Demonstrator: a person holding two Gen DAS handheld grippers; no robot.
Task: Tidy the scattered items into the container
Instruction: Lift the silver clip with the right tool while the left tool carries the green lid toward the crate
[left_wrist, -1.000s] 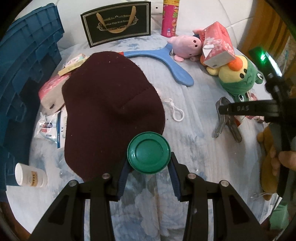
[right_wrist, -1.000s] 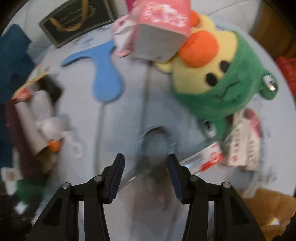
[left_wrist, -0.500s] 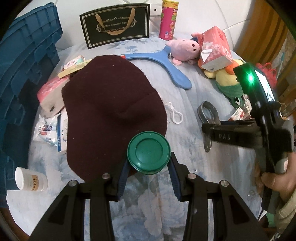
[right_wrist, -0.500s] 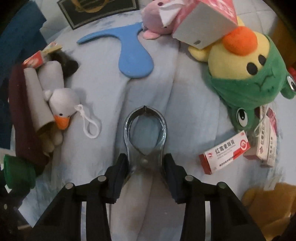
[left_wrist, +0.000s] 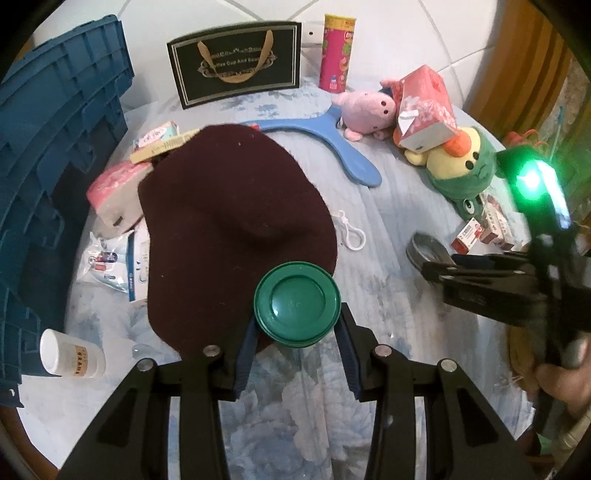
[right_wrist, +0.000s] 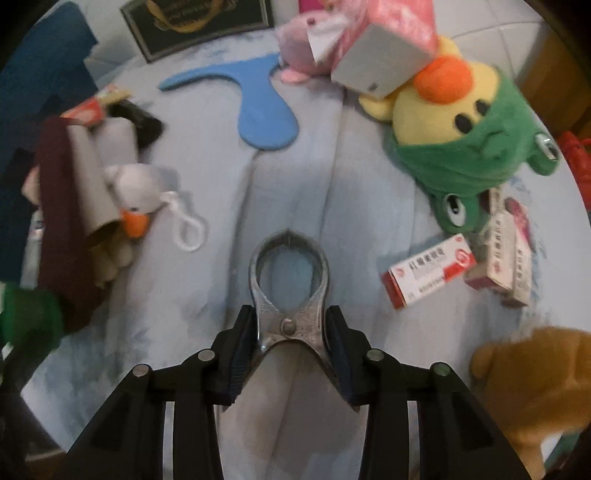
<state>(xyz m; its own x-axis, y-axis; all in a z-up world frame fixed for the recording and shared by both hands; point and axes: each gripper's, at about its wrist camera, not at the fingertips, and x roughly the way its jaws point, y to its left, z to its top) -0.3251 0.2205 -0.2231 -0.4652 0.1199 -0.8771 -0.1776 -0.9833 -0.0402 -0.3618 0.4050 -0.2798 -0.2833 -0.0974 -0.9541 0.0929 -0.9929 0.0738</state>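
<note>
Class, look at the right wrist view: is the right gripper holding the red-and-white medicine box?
No: the right gripper is shut on the silver metal clamp, while the red-and-white medicine box lies apart on the blue cloth.

Work surface: a counter (left_wrist: 388, 206) with a rounded edge, covered by a pale blue cloth with a faint floral print; the cloth lies in long creases in the right wrist view. Rear wall (left_wrist: 402, 33): white tiles set diagonally, grey joints. A white socket plate (left_wrist: 312, 35) sits low on that wall. Right side: an orange-brown curtain (left_wrist: 517, 70). Lighting is even and soft, without hard shadows.
</note>
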